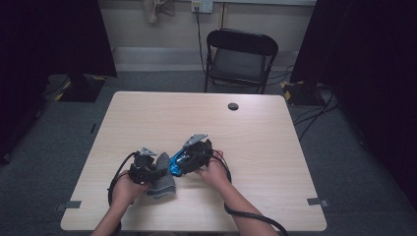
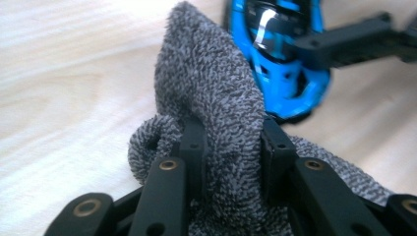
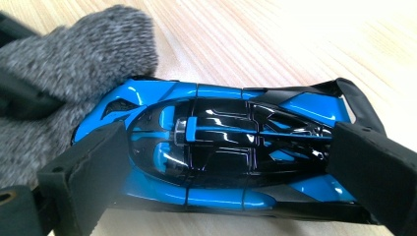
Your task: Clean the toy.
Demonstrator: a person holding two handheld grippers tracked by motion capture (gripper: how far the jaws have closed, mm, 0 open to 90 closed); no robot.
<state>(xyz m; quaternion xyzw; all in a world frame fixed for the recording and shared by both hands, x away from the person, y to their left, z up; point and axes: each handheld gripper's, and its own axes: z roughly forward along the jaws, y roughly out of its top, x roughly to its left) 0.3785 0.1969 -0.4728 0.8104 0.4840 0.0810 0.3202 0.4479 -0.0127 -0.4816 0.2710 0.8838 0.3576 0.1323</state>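
While my right gripper [image 3: 221, 162] clamps the car [image 3: 221, 147] end to end, one jaw across its nose and the other across its tail, my left gripper [image 2: 231, 147] pinches a raised fold of the cloth [image 2: 211, 88] between its jaws. From the left jaws, the car [image 2: 280, 54] lies straight ahead and a little to the right, just past the peak of the fold, and the cloth seems to touch its nose. The car's long axis runs jaw to jaw in the right gripper, so its sides and roof stay open to the cloth. My left hand is the nearer one to that nose; I judge the next move to be a short push of the fold forward along the body.

On the table [image 1: 246, 132], both grippers sit close together near my edge, left of centre, the cloth [image 1: 162, 183] bunched under the left one [image 1: 147, 167] and the car [image 1: 176, 164] beside it. It is a glossy blue and black toy sports car, low and flat. The cloth is grey, nubby terry.
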